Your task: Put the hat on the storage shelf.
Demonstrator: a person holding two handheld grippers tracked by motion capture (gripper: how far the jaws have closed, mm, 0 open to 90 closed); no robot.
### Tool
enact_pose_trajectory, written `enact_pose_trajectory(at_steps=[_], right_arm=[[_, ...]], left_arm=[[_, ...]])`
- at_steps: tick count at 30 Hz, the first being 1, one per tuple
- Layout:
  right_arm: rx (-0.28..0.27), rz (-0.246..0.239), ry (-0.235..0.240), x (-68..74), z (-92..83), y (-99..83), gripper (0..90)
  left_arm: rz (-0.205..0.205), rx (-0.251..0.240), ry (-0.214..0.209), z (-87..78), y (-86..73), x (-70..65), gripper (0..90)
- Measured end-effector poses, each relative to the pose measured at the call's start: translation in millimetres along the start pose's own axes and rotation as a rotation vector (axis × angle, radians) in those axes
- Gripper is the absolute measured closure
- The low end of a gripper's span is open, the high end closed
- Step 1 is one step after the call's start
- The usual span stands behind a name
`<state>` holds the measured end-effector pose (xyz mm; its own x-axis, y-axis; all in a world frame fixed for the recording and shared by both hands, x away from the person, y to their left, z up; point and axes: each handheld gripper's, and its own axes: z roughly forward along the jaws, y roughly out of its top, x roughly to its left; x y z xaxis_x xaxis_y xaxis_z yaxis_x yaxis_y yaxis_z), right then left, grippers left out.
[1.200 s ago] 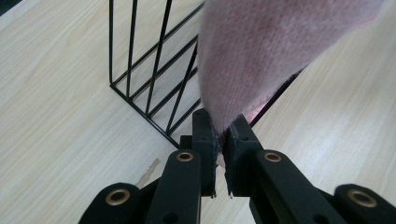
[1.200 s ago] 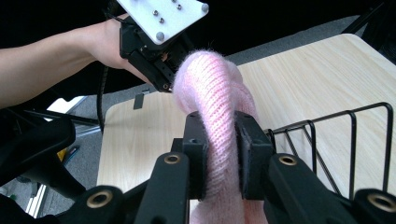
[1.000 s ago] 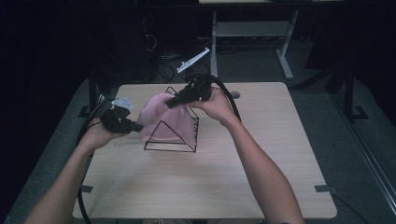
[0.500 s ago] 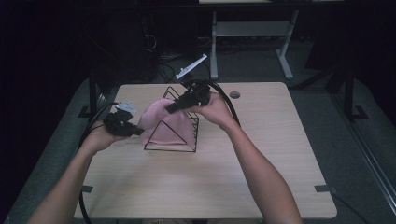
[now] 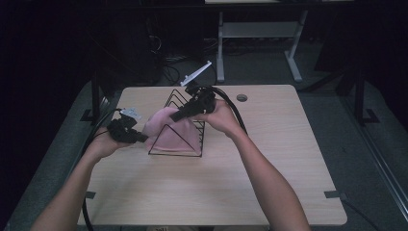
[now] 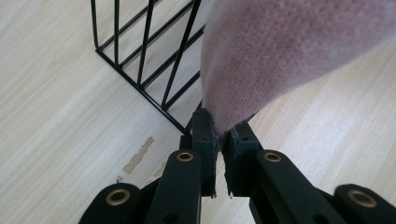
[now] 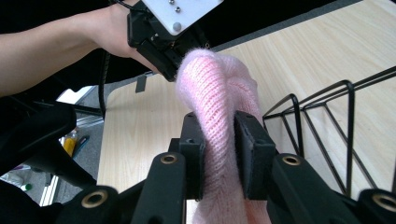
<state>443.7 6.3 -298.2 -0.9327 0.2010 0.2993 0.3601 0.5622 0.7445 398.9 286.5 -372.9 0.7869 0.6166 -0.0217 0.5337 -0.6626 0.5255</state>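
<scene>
While both hands are up over the light wooden table [image 5: 269, 159], the soft pink knitted cloth [image 5: 171, 132] is stretched between the two tools, draped over the left end of a black wire rack with triangular ends [image 5: 190, 126] that sits on the table's far half. From the left gripper view, the left gripper [image 6: 220, 140] has its jaws pinched tight on a bottom corner of the knit [image 6: 289, 51], with the rack's wire bars [image 6: 140, 60] standing just beyond on the tabletop. The right gripper [image 7: 219, 154] is clamped around a thick bunched fold of the same cloth [image 7: 219, 93], jaws squeezing it from both sides. Further off in that view you can see the other gripper [image 7: 161, 35] touching the far end of the fabric.
</scene>
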Motion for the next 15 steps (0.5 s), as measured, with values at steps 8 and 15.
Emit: enact_pose_trajectory(at_steps=[8,15], right_arm=[[0.019,0.01,0.012,-2.2,4.9,-3.7,69.6],[0.022,0.01,0.009,-2.8,4.0,-6.4,69.4]], left_arm=[[0.013,0.043,0.0,5.3,-1.4,2.1,84.5],[0.006,0.066,0.003,12.2,-5.4,3.4,84.6]])
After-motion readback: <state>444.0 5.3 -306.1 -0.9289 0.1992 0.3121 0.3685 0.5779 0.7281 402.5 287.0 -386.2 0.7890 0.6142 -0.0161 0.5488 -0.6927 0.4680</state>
